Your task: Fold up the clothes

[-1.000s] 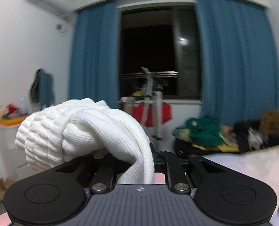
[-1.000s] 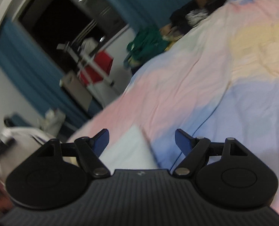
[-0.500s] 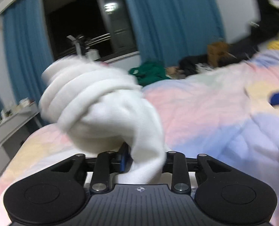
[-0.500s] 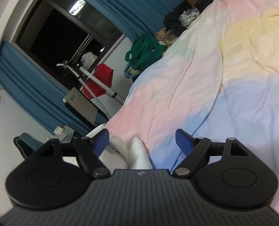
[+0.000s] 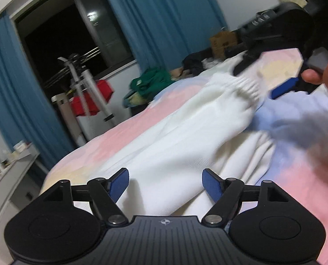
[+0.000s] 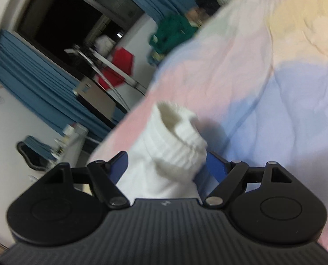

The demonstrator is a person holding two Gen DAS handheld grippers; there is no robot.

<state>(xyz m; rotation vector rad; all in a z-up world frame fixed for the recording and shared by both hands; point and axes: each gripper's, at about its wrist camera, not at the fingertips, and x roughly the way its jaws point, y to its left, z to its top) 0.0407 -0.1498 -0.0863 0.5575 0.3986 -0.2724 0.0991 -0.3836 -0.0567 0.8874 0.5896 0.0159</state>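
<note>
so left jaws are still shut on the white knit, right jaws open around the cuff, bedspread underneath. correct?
Not quite. The left gripper is open: in the left wrist view its jaws stand wide apart, with the white knit lying loose on the bedspread. The right gripper does have its jaws open around the cuff.

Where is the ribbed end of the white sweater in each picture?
Left wrist view: the ribbed cuff is upper right, beside the right gripper's blue finger.
Right wrist view: it is low in the centre, between the open fingers.
Shared landmark: the green clothes pile.
</note>
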